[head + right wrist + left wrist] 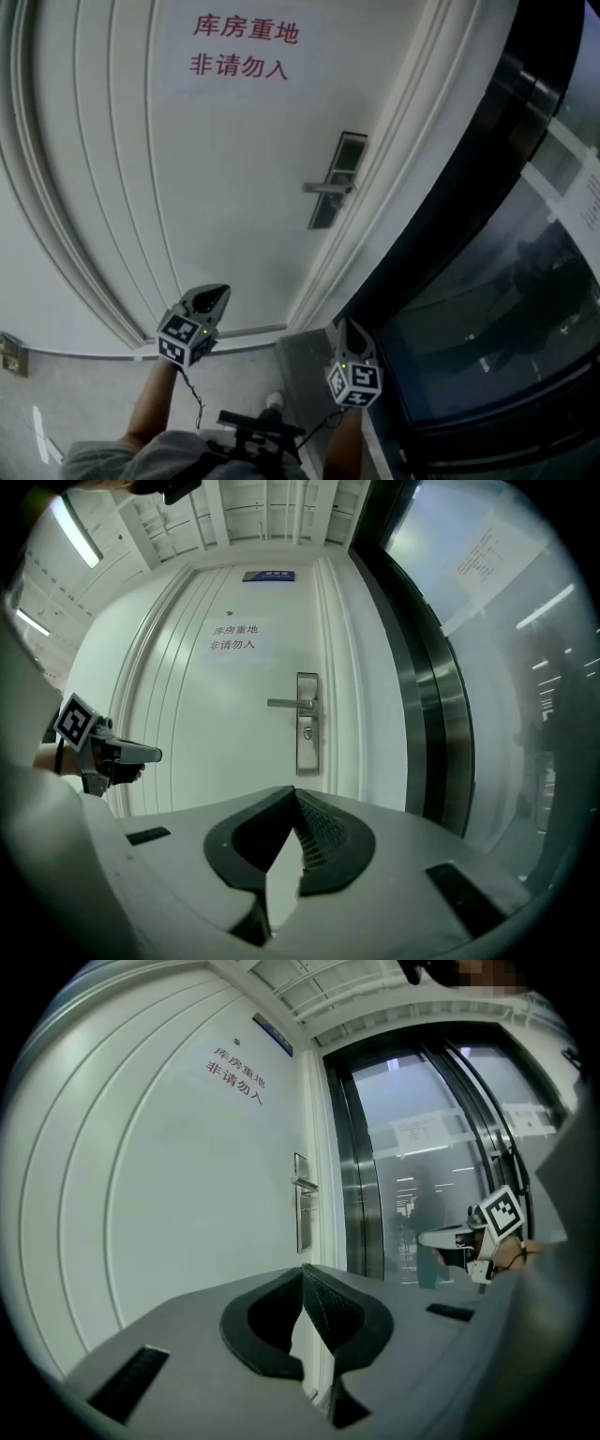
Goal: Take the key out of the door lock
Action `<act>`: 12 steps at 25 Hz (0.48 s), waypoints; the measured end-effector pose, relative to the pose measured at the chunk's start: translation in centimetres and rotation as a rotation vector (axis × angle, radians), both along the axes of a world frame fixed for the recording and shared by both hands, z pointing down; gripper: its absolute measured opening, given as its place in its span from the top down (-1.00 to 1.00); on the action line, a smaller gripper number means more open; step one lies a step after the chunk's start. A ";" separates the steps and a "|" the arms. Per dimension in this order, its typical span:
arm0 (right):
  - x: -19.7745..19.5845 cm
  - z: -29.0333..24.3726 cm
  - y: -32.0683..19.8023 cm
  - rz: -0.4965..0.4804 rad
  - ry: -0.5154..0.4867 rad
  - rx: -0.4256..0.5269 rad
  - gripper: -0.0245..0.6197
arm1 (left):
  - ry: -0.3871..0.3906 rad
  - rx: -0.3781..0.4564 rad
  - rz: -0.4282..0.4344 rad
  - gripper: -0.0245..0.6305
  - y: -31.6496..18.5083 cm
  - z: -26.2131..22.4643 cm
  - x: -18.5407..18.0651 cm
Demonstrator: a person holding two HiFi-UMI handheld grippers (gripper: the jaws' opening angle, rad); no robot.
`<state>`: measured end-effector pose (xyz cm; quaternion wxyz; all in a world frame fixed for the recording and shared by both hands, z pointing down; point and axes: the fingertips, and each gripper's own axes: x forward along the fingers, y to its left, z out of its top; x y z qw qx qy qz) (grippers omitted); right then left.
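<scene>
Closest, low in the head view, the left gripper (216,294) points level at a white door (187,206), its jaws closed together with nothing between them. Beside it, the right gripper (344,328) also has its jaws shut and empty. Both are well apart from the door. At the door's right edge, a silver lock plate (307,722) carries a lever handle (286,703) pointing left, with the keyhole (307,731) just below it. The key is too small to make out. Red Chinese lettering (246,47) crosses the door's upper part. A dark-framed glass wall (487,309) stands to the right.
</scene>
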<state>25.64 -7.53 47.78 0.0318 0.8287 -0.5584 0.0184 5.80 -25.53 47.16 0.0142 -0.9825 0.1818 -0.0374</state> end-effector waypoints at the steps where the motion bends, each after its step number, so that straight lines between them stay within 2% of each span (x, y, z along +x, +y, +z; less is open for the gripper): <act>1: 0.6 0.0 -0.5 -0.005 0.001 0.001 0.89 | 0.002 0.000 -0.003 0.95 -0.3 0.0 0.5; 12: 7.4 -1.2 -6.8 -0.076 0.009 0.007 0.89 | -0.001 -0.005 -0.042 0.95 -4.1 -0.5 7.2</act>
